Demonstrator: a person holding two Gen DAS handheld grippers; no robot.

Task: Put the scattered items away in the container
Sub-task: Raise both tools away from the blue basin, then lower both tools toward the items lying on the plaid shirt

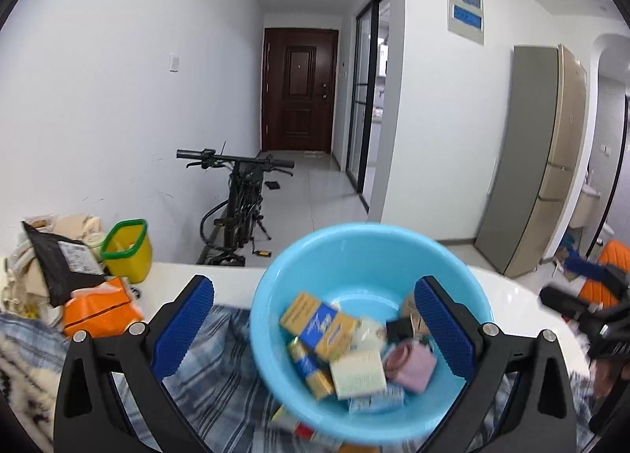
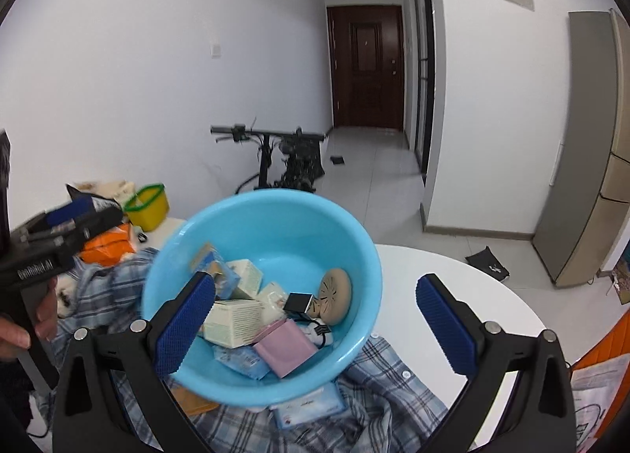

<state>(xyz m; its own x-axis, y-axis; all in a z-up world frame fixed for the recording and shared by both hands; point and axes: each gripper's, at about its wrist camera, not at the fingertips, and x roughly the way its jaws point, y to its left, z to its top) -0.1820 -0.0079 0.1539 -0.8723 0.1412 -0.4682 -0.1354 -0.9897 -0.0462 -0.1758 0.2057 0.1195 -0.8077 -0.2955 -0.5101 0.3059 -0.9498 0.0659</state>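
A light blue basin (image 1: 354,256) stands on a plaid cloth (image 1: 220,366) on the white table. It holds yellow-and-blue boxes (image 1: 319,325), a white box (image 1: 358,374) and a pink pouch (image 1: 411,364). My left gripper (image 1: 315,327) is open, raised in front of the basin's near rim, with nothing gripped. In the right wrist view the basin (image 2: 275,224) also shows a round beige item (image 2: 334,295), a small black box (image 2: 298,302) and the pink pouch (image 2: 285,350). My right gripper (image 2: 315,327) is open and holds nothing. A tissue packet (image 2: 311,409) lies on the cloth under the basin's near edge.
A yellow basket with a green rim (image 1: 126,250), an orange packet (image 1: 98,307) and a black bag (image 1: 59,264) sit at the table's left. A bicycle (image 1: 240,208) leans on the wall beyond. The round table edge (image 2: 492,279) curves off right. A hand (image 2: 15,331) grips the left tool.
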